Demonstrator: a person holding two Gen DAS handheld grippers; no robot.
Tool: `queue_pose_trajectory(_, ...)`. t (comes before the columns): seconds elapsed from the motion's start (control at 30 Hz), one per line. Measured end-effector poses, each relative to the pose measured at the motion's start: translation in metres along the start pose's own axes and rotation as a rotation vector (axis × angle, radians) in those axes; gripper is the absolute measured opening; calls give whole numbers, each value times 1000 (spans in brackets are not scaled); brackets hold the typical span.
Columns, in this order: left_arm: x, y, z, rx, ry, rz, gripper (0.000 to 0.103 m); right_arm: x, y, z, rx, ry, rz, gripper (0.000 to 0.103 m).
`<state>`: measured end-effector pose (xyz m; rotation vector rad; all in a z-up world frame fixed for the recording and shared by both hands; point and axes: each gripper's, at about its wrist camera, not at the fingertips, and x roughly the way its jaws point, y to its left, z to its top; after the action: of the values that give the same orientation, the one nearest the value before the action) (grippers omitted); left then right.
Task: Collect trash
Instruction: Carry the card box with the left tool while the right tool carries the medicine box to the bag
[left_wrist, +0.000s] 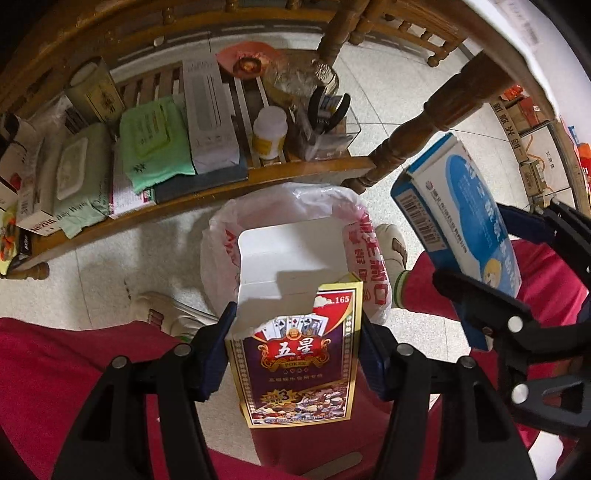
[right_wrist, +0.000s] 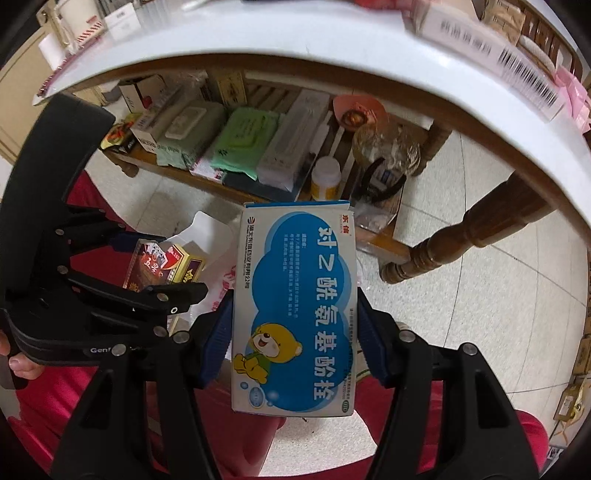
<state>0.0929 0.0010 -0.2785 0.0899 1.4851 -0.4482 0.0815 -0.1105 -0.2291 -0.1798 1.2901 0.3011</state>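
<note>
Card box (left_wrist: 295, 354), purple and gold, squeezed tight between the two blue pads of the left gripper (left_wrist: 295, 354), top flap open and white inside. Hangs just above a trash bag (left_wrist: 354, 221) (white plastic with red letters), mouth wide open on the tiled floor (left_wrist: 424, 110). Medicine box (right_wrist: 295, 314), blue and white with a yellow bear, pinched at both sides by the right gripper (right_wrist: 295, 332). Sits off to the right of the card box, near the bag's edge, not over its middle. Red trousers (left_wrist: 55, 369) and a pale shoe (left_wrist: 395, 247) close beside the bag. Behind the bag, a low wooden shelf (left_wrist: 258, 177) full of wipe packs, boxes and a small white bottle (left_wrist: 269, 133).
</note>
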Motion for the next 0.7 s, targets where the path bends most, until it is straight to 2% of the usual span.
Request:
queue_pose_trajectory(0.37, 53, 13, 19, -73, 87, -21, 58, 57, -19, -11, 61, 94, 5, 60)
queue_pose_trajectory(0.7, 99, 26, 29, -133, 165, -41, 58, 116, -20, -25, 75, 223, 20, 60)
